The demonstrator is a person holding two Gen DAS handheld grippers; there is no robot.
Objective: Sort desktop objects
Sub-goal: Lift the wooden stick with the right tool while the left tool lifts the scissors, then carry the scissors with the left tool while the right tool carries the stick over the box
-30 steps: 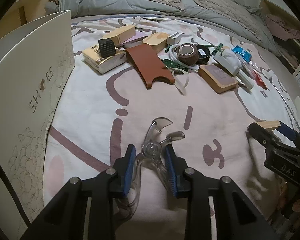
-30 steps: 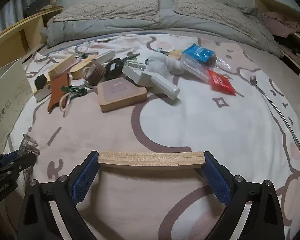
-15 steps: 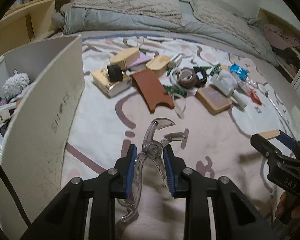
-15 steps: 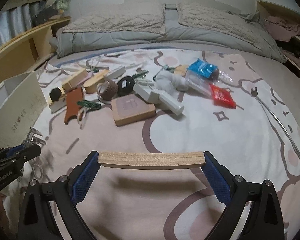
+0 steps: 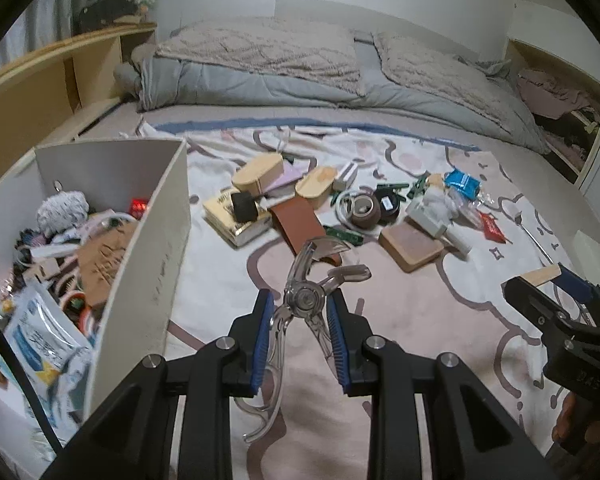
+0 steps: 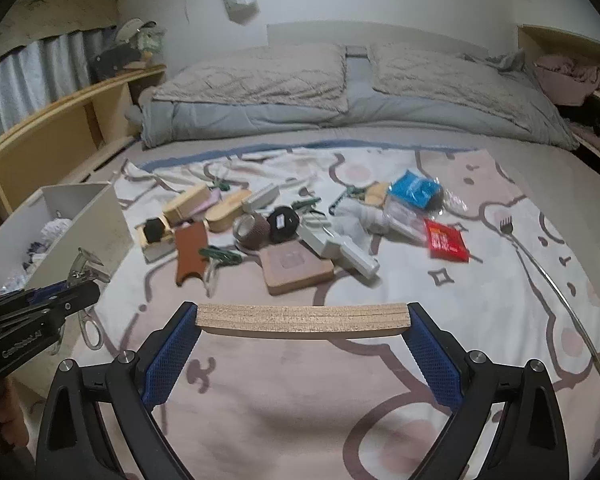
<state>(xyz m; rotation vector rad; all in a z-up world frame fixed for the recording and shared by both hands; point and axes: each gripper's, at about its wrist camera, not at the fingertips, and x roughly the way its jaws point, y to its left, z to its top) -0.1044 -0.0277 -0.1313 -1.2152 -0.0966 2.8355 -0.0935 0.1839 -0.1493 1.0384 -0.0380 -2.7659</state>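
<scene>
The left gripper (image 5: 300, 334) was closed narrowly on a clear plastic clip (image 5: 306, 300), its blue pads pressing the clip's handles, and it held the clip off the bed (image 5: 420, 340), just to the right of the white box (image 5: 156, 264). The clip's jaws pointed away from the gripper, toward the pile of objects. The right gripper (image 6: 302, 340) was spread wide and clamped a wooden board (image 6: 302, 319) by its two short ends, the board held level above the bed and well apart from the white box on the side away from it.

The white box stood open and held mixed items, including a blue-and-white packet (image 5: 40, 344). Beyond the box, on the patterned blanket, lay the unsorted pile: a brown leather sleeve (image 5: 296, 220), a tape roll (image 5: 362, 210), a square wooden coaster (image 5: 410, 242) and a red packet (image 6: 446, 240). A fork (image 6: 506, 226) lay farthest from the box.
</scene>
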